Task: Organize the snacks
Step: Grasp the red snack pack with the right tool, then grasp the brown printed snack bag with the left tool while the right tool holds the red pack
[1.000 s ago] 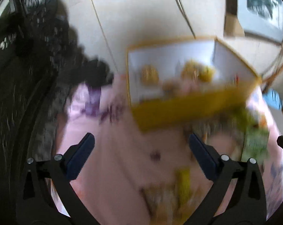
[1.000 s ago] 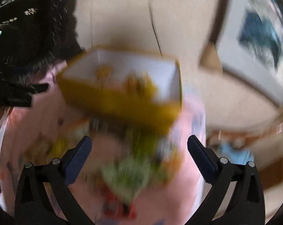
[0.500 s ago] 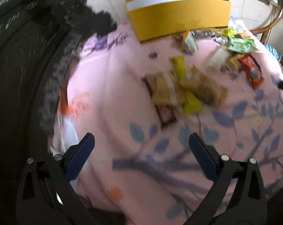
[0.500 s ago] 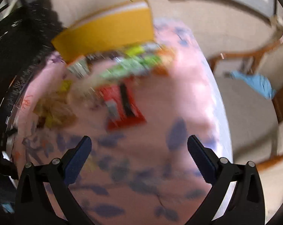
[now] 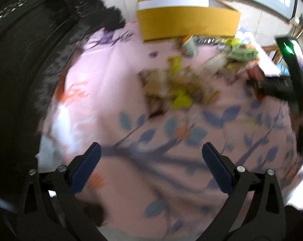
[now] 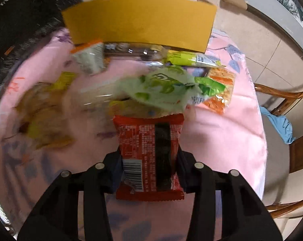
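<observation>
red packet (image 6: pixel 149 154): long axis runs toward the box (image 6: pixel 139 20); we see the right hand-held gripper (image 6: pixel 149 160) closing on it, left hand-held gripper (image 5: pixel 151 166) released, farther off.

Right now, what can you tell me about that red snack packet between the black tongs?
The red packet is a glossy flat wrapper with a black stripe, small white print and a barcode. It lies on the pink flowered cloth, its far end tucked under a pale green bag. The right gripper straddles it, jaws closing against its long sides.
</observation>
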